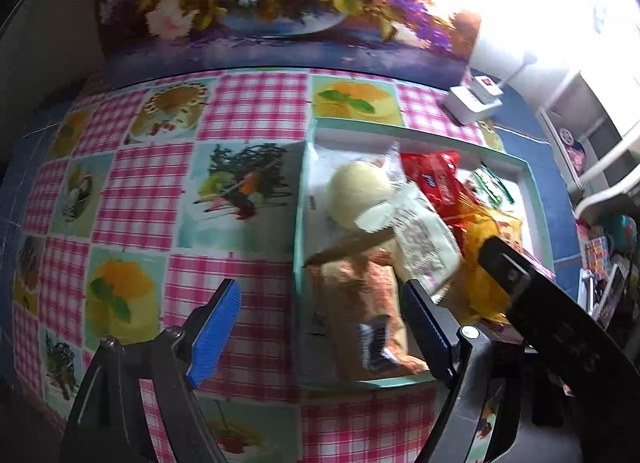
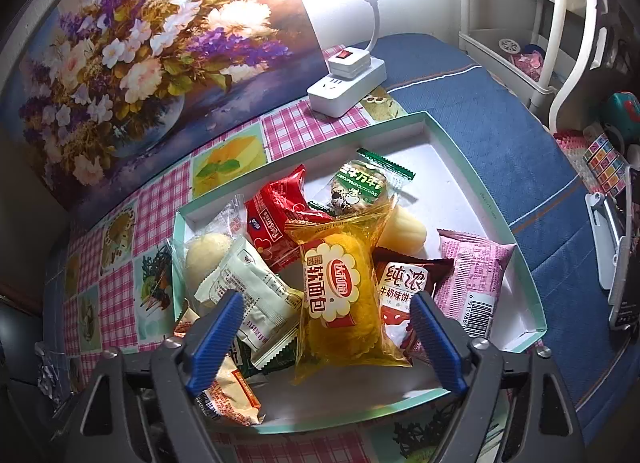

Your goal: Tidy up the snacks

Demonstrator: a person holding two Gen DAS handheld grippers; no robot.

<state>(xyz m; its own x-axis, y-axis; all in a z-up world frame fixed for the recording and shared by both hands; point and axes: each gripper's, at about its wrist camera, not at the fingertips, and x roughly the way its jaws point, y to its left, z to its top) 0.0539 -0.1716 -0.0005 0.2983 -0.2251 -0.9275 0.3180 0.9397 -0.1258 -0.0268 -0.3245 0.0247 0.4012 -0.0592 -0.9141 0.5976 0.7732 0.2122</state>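
A shallow teal-rimmed box point(image 2: 452, 191) holds several wrapped snacks. My right gripper point(image 2: 326, 339) hangs open over its near side, and the yellow bread packet point(image 2: 340, 283) lies between the blue pads without being pressed. Around it lie a red packet point(image 2: 276, 219), a green-topped cake point(image 2: 358, 191), a pink packet point(image 2: 472, 283) and a white packet point(image 2: 248, 287). My left gripper point(image 1: 322, 327) is open astride the left wall of the box point(image 1: 440, 145), above an orange packet point(image 1: 360, 303). One of the right gripper's black fingers point(image 1: 504, 263) shows at the right.
A floral painting point(image 2: 140, 55) leans at the back of the checked tablecloth point(image 1: 132, 199). A white power strip with a lamp point(image 2: 348, 91) stands behind the box. Blue cloth point(image 2: 520, 143) covers the right side, with a white rack point(image 2: 540, 23) and a phone stand point(image 2: 616, 263) beyond.
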